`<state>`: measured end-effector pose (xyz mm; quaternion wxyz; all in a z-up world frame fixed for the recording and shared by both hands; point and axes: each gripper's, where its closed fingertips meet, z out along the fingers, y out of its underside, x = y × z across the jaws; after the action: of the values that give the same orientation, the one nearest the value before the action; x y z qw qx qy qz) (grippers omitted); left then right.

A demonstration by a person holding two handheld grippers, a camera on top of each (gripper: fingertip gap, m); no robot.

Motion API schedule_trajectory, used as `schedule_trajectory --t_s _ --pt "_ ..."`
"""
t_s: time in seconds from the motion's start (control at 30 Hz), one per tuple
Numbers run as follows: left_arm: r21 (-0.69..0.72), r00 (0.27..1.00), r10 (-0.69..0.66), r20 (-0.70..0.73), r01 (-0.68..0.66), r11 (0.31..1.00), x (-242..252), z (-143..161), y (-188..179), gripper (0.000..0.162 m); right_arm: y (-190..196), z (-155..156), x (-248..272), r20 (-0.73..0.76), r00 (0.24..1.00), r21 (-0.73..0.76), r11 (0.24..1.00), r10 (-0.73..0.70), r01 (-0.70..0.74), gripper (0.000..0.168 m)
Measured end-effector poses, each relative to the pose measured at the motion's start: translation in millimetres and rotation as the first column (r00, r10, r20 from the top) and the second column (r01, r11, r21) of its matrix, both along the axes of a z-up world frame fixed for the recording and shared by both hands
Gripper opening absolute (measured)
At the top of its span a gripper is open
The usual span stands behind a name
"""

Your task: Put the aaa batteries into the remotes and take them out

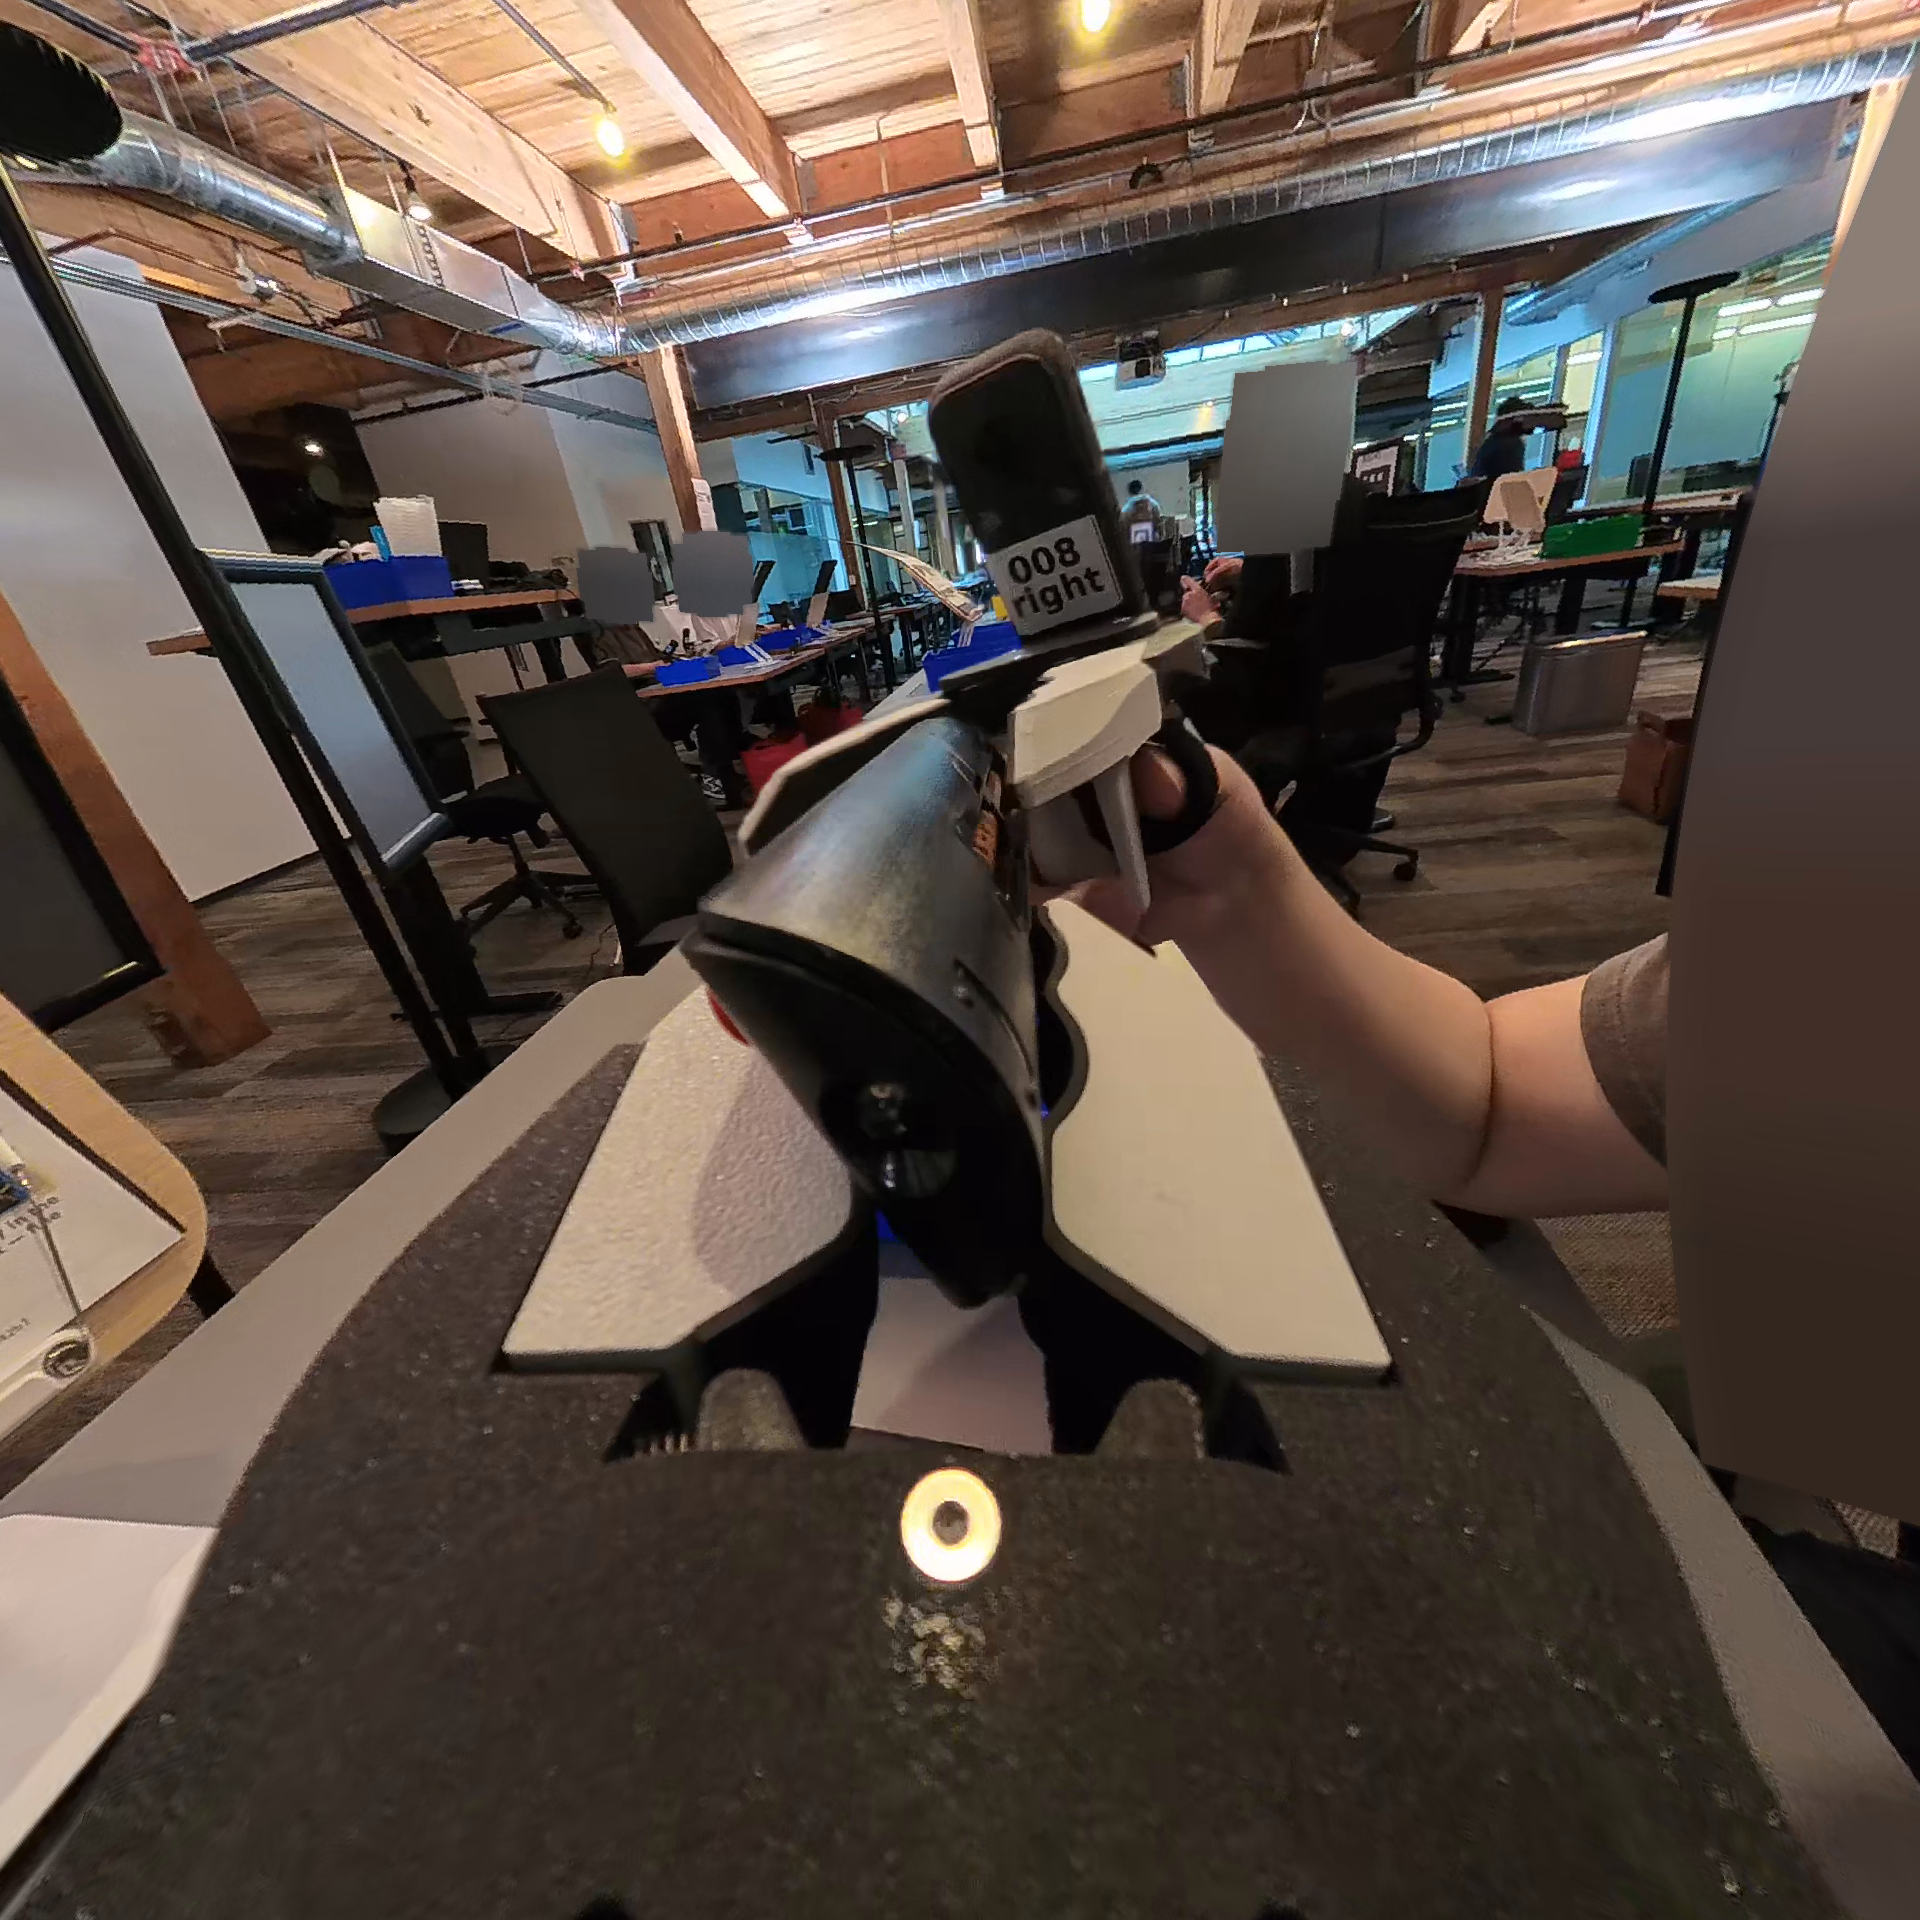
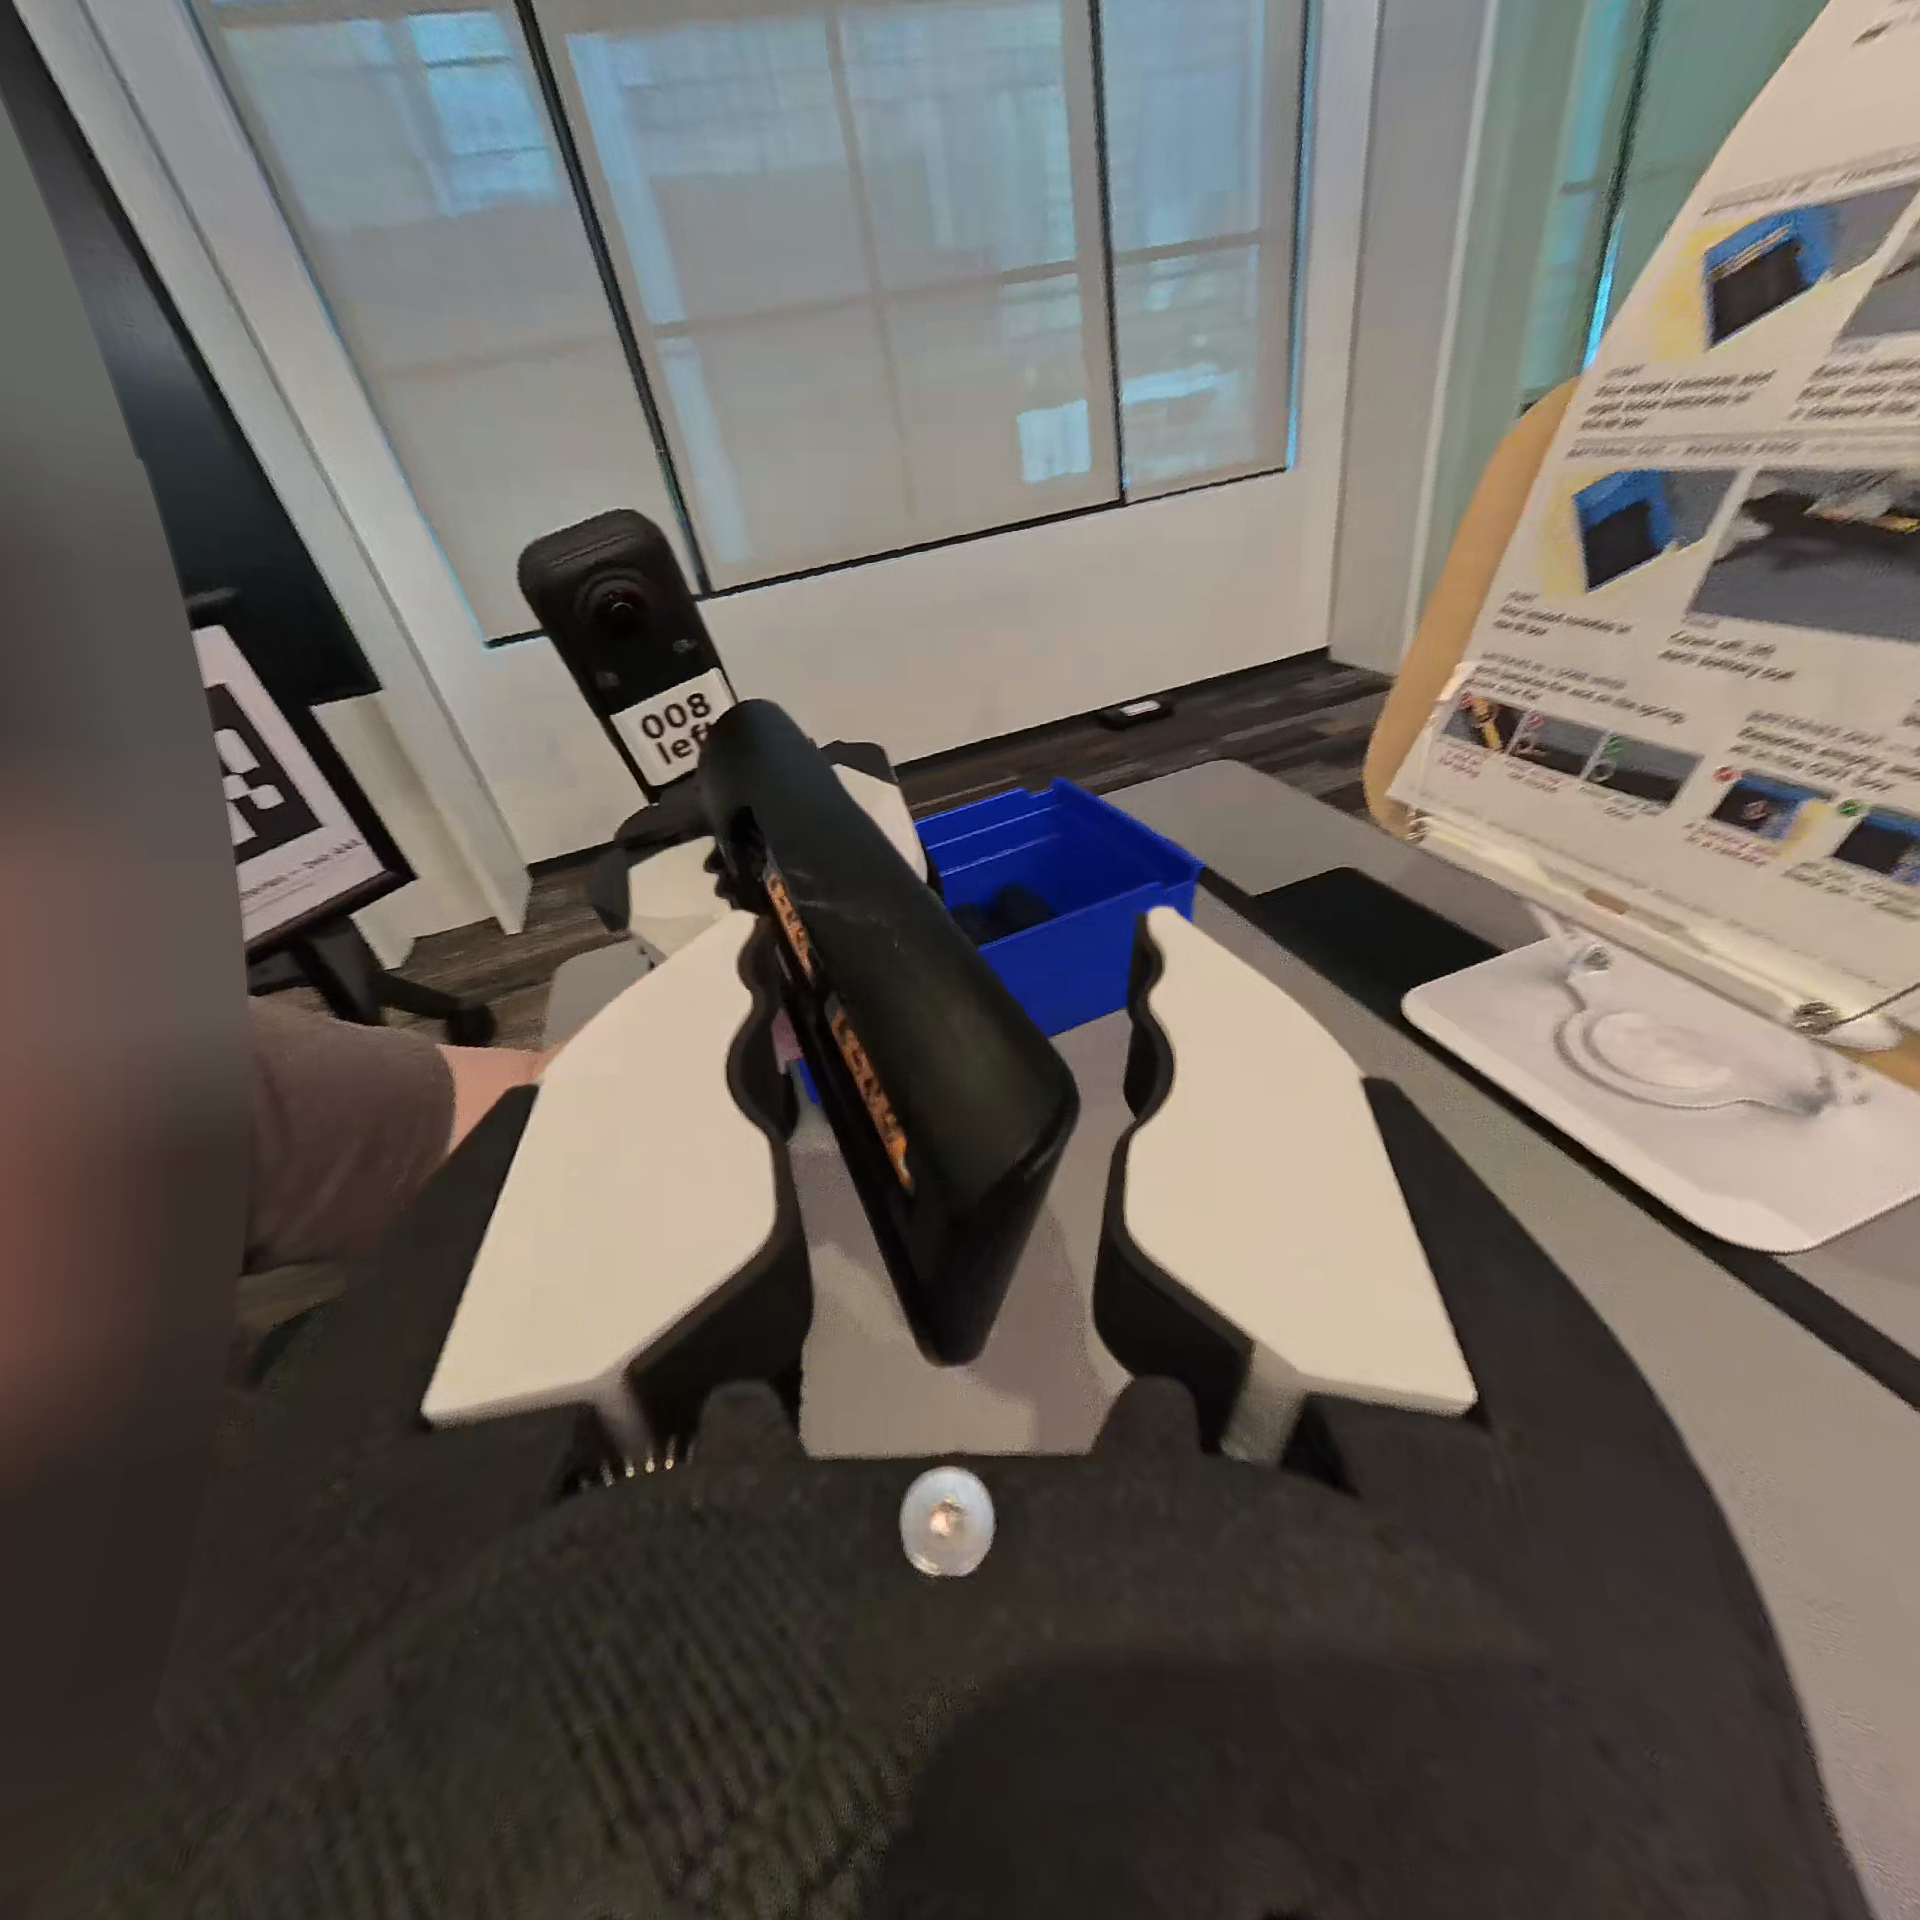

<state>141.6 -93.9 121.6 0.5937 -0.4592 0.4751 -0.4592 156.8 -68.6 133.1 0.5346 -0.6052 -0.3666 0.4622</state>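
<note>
A black remote (image 1: 883, 987) is held in the air between my two grippers, which face each other. My left gripper (image 1: 873, 966) is shut on it, white fingers (image 1: 665, 1195) against both sides. My right gripper (image 2: 935, 945) is open: the remote (image 2: 935, 1091) lies tilted between its fingers (image 2: 1247, 1195), with a gap on the right side. An open slot along the remote shows black pieces with orange marks (image 2: 868, 1081), apparently batteries. The right gripper (image 1: 966, 748) and the hand (image 1: 1247, 883) holding it show past the remote in the left wrist view. The left gripper (image 2: 769, 862) shows in the right wrist view.
A blue bin (image 2: 1060, 883) with dark items sits on the grey table (image 2: 1558, 1351) behind the remote. An instruction sheet (image 2: 1714, 520) stands on a white base (image 2: 1662, 1122) at the right. Office chairs (image 1: 613, 790) and a display stand (image 1: 343, 707) are beyond the table.
</note>
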Motion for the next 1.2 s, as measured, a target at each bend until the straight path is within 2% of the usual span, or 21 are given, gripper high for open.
schedule_trajectory --t_s 0.1,0.27,0.53,0.63,0.73,0.8,0.93,1.2 --pt "0.008 1.0 0.006 -0.012 -0.006 1.0 1.5 -1.7 -0.5 0.028 -0.7 -8.5 -3.6 0.057 0.998 0.0 1.0 0.012 -0.012 0.061" --pt "-0.002 1.0 -0.027 0.0 0.027 1.0 0.2 1.2 -5.0 0.028 -10.0 -0.1 -5.0 -0.022 0.995 -0.041 0.995 0.093 -0.094 0.044" --pt "0.006 1.0 -0.028 -0.011 0.028 1.0 0.9 1.0 -7.1 0.028 -12.3 -1.5 -5.2 -0.014 0.995 -0.048 0.994 0.102 -0.103 0.045" --pt "0.007 0.999 -0.025 -0.021 0.025 1.0 2.8 -1.3 -7.1 0.028 -11.9 -6.0 -8.3 0.001 0.994 -0.077 0.991 0.107 -0.107 0.057" --pt "0.008 0.999 -0.023 -0.026 0.023 1.0 4.0 -2.4 -7.3 0.028 -9.5 -8.2 -9.3 0.017 0.996 -0.073 0.994 0.089 -0.087 0.056" --pt "-0.012 0.999 -0.048 -0.012 0.048 0.999 3.3 -0.7 -9.1 0.028 -12.7 -4.2 -10.2 -0.007 0.995 -0.07 0.992 0.103 -0.103 0.049" --pt "-0.014 0.999 -0.045 -0.014 0.045 0.999 4.2 -2.0 -8.3 0.028 -11.2 -8.0 -9.3 0.032 0.996 -0.057 0.995 0.086 -0.084 0.053" --pt "-0.021 0.998 -0.059 -0.009 0.059 0.998 3.8 -0.8 -10.2 0.028 -16.3 -6.4 -10.0 0.02 0.991 -0.059 0.99 0.13 -0.129 0.046"
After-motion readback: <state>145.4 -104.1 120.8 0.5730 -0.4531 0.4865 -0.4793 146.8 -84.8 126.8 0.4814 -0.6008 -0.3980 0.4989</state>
